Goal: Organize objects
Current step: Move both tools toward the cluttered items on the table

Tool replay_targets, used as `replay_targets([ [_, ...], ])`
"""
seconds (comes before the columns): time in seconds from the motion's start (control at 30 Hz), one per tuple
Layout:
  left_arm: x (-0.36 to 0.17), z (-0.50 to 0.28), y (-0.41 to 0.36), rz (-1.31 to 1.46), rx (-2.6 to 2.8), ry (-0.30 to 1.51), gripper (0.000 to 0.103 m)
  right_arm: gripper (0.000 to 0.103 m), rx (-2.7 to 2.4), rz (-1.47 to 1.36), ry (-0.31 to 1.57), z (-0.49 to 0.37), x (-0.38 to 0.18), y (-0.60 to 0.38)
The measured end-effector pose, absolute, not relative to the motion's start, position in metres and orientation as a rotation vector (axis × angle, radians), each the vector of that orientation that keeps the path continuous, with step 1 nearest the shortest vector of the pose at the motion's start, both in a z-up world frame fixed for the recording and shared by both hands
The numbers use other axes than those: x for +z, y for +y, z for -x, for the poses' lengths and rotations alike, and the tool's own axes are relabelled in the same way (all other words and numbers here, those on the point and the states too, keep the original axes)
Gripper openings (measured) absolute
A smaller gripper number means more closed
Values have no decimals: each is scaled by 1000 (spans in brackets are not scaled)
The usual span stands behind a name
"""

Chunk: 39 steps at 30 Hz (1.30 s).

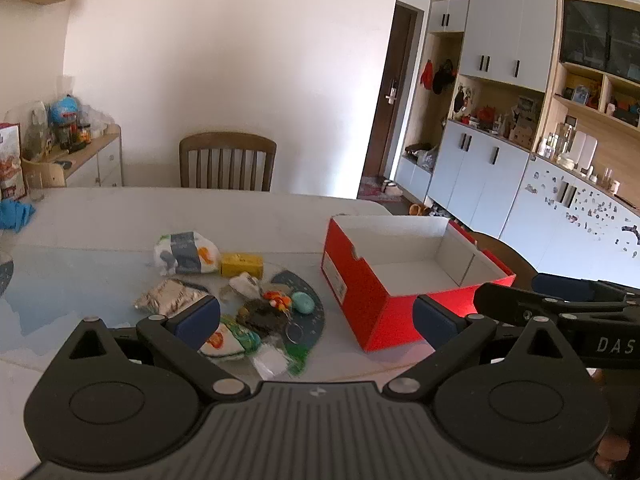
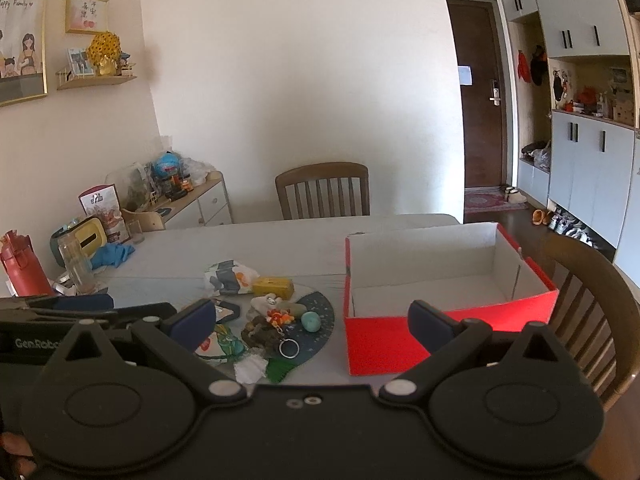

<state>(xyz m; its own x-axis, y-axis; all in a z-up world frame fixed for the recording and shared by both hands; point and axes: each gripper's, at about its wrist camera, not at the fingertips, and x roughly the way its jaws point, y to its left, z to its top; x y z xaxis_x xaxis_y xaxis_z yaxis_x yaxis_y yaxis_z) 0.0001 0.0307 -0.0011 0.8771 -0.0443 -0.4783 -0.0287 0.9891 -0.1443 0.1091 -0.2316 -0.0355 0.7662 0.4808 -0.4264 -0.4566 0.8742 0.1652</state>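
Note:
A red shoebox (image 1: 360,280) (image 2: 380,340) with a white, bare inside stands open on the table's right side. Left of it lies a pile of small things: a white patterned pouch (image 1: 186,254) (image 2: 228,276), a yellow block (image 1: 242,265) (image 2: 273,286), a foil packet (image 1: 168,298), a teal egg-shaped piece (image 1: 303,302) (image 2: 311,322), an orange charm with a key ring (image 1: 294,332) (image 2: 289,348), and a dark fan-shaped mat (image 1: 308,320) (image 2: 320,320). My left gripper (image 1: 316,316) hovers open over the pile's near side. My right gripper (image 2: 312,320) is open too, with nothing between its fingers.
A wooden chair (image 1: 228,160) (image 2: 322,190) stands at the table's far side, another chair (image 2: 588,304) at the right behind the box. Blue gloves (image 2: 112,256), a glass (image 2: 76,264) and a red bottle (image 2: 20,266) sit at the far left. White cabinets (image 1: 480,176) line the right wall.

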Motion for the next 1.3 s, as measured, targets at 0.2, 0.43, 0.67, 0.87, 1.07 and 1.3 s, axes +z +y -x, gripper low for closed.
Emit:
replay_targets([
  [0.2, -3, -15, 52, 139, -29, 483, 103, 102, 518, -38, 457, -117, -35, -210],
  [0.43, -14, -36, 71, 82, -35, 498, 103, 102, 488, 17, 406, -126, -42, -181],
  [0.67, -32, -59, 97, 89, -42, 542, 103, 102, 511, -9, 484, -151, -52, -161],
  [0.87, -53, -78, 120, 105, -35, 595, 103, 102, 541, 2, 565, -168, -67, -144],
  [1.07, -71, -97, 136, 108, -39, 635, 103, 95, 529, 84, 661, -181, -98, -127],
  [1.3, -100, -119, 138, 63, -101, 699, 102, 91, 589, 168, 780, -186, -133, -102],
])
